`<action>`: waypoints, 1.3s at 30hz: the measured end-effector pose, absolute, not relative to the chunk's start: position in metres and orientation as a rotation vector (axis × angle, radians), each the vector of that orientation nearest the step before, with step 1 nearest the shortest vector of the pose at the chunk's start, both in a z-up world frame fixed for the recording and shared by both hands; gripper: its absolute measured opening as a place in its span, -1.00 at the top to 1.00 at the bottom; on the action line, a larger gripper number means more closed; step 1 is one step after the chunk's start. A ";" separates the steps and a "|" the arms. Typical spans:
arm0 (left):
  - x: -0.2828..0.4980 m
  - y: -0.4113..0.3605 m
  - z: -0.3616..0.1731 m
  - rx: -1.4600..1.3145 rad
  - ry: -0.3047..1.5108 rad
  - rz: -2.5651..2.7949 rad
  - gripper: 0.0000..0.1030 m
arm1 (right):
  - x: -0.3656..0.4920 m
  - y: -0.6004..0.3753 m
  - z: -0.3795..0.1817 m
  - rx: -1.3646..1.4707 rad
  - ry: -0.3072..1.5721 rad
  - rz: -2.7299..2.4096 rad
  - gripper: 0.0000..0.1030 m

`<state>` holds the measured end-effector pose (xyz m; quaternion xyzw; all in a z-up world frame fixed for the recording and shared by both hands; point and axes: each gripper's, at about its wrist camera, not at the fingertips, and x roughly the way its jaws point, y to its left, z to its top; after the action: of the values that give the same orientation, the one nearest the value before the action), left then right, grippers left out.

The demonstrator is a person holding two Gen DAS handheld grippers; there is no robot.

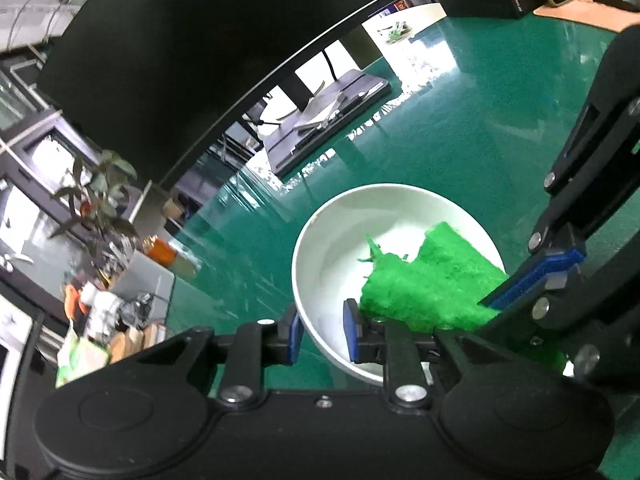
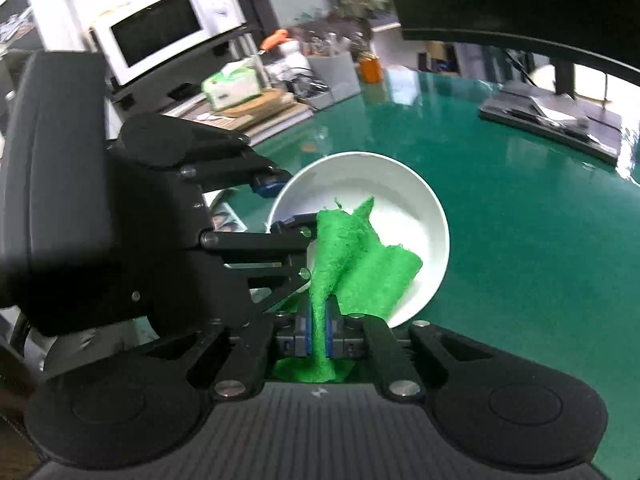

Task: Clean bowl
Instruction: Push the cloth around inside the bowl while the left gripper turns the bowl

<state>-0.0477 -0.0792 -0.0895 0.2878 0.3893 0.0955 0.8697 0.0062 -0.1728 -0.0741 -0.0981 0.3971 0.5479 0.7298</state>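
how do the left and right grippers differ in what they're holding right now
The left gripper clamps the white bowl's rim, one finger inside and one outside. The right gripper pinches the green scouring cloth, fingers nearly together, the cloth draping into the bowl. Both are shut on something, with blue pads.

1. Bowl (image 1: 332,248): plain white, no pattern.
2. Cloth (image 1: 432,280): bright green, fuzzy texture.
3. Table (image 1: 460,140): glossy dark green, pale reflections.
4. Left gripper (image 1: 322,332): black frame, blue pads.
5. Right gripper (image 2: 319,334): black, blue pads.
6. Microwave (image 2: 160,28): white, dark door.
7. Jar (image 2: 370,68): orange.
8. Monitor (image 1: 180,60): black.
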 end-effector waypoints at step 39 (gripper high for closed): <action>-0.052 -0.102 -0.101 0.763 0.794 0.124 0.43 | -0.016 -0.155 -0.077 -0.881 0.342 1.267 0.39</action>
<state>-0.0515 -0.1021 -0.1010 0.3622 0.3772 0.0588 0.8504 -0.0159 -0.1548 -0.0767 -0.3959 0.1537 0.5696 0.7037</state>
